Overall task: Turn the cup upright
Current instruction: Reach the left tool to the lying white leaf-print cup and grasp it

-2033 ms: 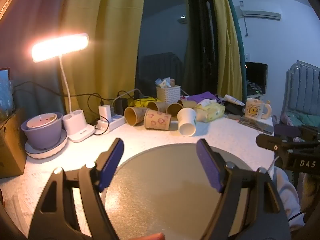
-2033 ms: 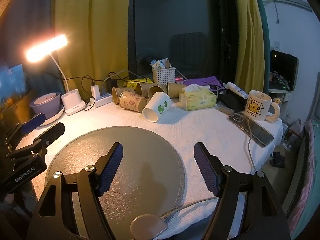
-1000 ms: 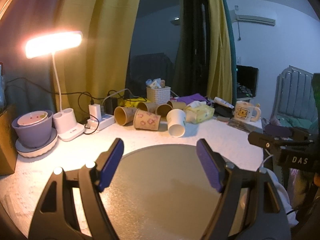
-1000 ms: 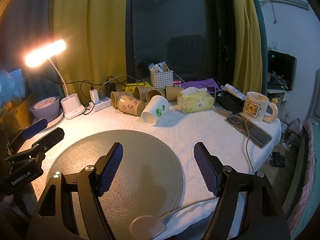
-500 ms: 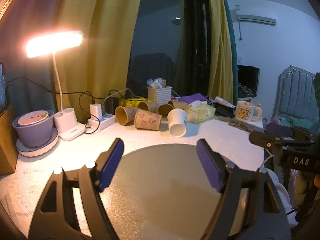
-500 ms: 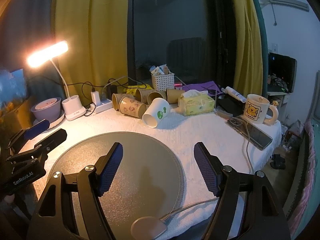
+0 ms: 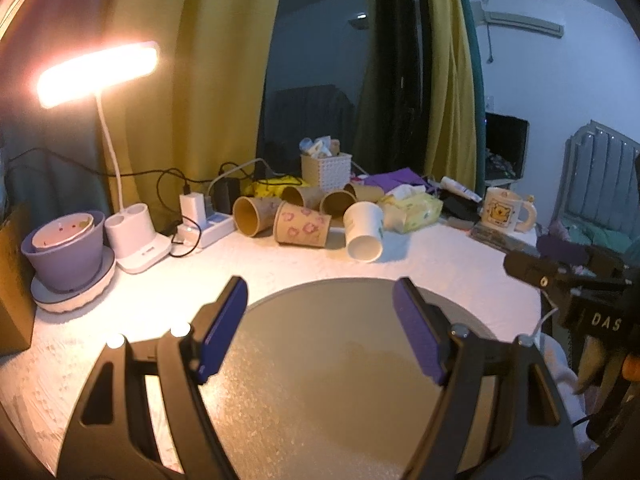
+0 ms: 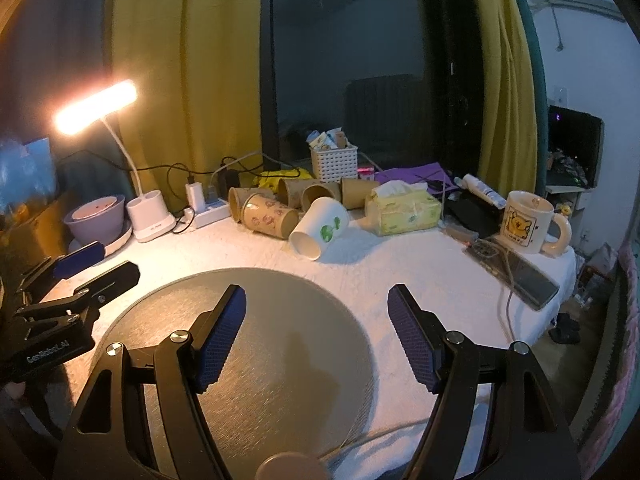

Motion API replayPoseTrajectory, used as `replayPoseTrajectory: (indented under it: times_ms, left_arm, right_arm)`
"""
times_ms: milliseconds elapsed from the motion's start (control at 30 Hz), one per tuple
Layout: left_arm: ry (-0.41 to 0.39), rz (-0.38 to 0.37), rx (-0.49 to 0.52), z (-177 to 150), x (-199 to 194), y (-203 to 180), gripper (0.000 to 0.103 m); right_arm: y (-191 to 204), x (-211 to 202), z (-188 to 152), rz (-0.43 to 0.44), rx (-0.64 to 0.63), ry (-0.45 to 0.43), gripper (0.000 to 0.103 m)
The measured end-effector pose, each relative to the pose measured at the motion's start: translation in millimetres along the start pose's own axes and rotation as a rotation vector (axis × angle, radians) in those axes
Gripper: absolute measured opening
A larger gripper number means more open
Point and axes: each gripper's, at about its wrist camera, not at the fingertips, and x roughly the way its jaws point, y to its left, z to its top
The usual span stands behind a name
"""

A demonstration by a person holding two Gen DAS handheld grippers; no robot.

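Both hand-held tools, left gripper (image 7: 320, 330) and right gripper (image 8: 316, 336), hung spread and empty over the round grey mat (image 8: 256, 320), since the white paper cup (image 8: 320, 227) lay sideways near the tabletop's far edge, unreached.

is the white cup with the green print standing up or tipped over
Tipped over: the white cup lies on its side on the tablecloth, its open mouth facing the camera.
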Motion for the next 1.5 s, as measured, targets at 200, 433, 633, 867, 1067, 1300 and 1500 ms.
replayPoseTrajectory:
  times_ms: [200,433,633,867,1067,1300,1500]
  left_arm:
    - [0.004,0.023,0.038,16.0,14.0,-9.3,0.076]
    - [0.008,0.028,0.084,38.9,44.2,-24.0,0.076]
    - [0.097,0.007,0.057,54.0,88.5,-32.4,0.076]
    - [0.201,-0.008,0.067,66.2,143.2,-44.7,0.076]
    - [0.325,-0.029,0.065,67.0,198.8,-54.5,0.076]
    - [0.415,-0.037,0.135,70.7,247.2,-75.1,0.076]
    - [0.497,-0.016,0.16,65.0,283.5,-80.8,0.076]
  right_arm:
    - [-12.0,14.4,12.4,0.022,-0.003,-0.019,0.077]
    - [-27.4,37.4,19.9,0.029,-0.009,-0.013,0.077]
    - [-43.4,62.1,26.6,0.043,-0.001,0.007,0.077]
    - [-62.5,107.6,37.0,0.056,0.011,0.078,0.077]
    - [-80.3,146.3,43.8,0.072,0.033,0.127,0.077]
    - [-103.0,168.6,50.0,0.083,0.084,0.14,0.077]
    - [-115.1,182.7,43.8,0.093,0.115,0.168,0.077]
